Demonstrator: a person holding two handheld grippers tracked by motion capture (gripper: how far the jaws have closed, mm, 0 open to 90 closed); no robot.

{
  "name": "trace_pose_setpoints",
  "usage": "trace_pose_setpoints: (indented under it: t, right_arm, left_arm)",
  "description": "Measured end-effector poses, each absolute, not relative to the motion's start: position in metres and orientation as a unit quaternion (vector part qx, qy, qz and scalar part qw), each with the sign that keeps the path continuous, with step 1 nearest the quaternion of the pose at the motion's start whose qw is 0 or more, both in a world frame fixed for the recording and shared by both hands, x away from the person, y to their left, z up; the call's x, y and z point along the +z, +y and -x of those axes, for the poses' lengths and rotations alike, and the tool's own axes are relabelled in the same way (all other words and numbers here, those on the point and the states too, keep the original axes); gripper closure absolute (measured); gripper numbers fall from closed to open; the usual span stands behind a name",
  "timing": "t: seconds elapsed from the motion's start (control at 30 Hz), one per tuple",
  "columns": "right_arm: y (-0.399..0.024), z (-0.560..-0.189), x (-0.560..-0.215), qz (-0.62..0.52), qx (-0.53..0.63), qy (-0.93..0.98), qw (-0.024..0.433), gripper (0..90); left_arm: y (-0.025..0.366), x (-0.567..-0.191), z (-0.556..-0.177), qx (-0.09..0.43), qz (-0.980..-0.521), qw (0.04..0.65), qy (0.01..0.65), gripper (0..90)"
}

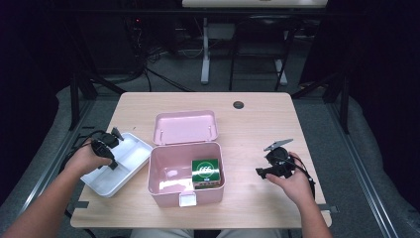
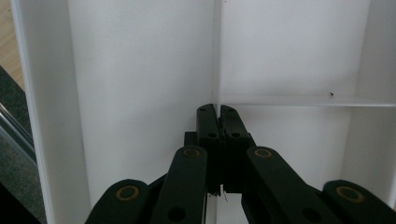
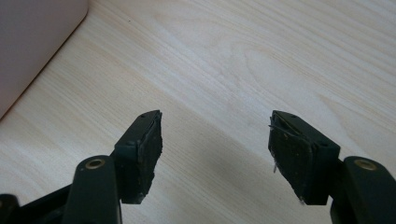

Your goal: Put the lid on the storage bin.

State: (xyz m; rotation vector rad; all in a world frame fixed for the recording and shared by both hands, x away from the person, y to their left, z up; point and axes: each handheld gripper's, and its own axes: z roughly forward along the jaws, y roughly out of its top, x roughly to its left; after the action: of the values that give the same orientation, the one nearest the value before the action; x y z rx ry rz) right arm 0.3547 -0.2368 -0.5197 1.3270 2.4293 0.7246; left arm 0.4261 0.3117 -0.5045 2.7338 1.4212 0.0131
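While the left gripper [image 2: 218, 112] has its jaws closed tight on the thin divider wall [image 2: 217, 56] of the white tray [image 1: 130, 163], the right gripper [image 3: 215, 140] hangs over bare bench [image 3: 243, 60] with its jaws spread wide and nothing between them.

Seen from the left gripper view, the wall runs straight ahead from the jaw tips, with a long white compartment on either side of it. A cross wall meets it just beyond the tips, on the jaws' right. What shows of these compartments holds nothing. In the high view the tray sits tilted at the bench's left edge, under the left gripper [image 1: 110, 148].

Next to the tray stands the pink box [image 1: 184, 191], lid [image 1: 185, 127] swung open and lying back behind it. Inside the box, against its right wall, stands a green carton [image 1: 205, 171] with a white mark; the rest of the box floor is bare.

From the right gripper view, a corner of the box [image 3: 32, 46] lies ahead and to the left of the jaws, apart from them. In the high view the right gripper [image 1: 262, 171] is beside the box, jaws pointing toward it.
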Motion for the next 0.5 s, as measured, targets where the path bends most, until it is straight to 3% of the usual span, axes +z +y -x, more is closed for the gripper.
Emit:
trace_pose_setpoints:
  t: [0.5]
  right_arm:
    - [-0.237, -0.354, -0.521, -0.463, 0.253, 0.838, 0.138, 34.5]
  left_arm:
    - [0.319, -0.464, -0.415, 0.021, -0.891, 0.042, 0.452, 89.3]
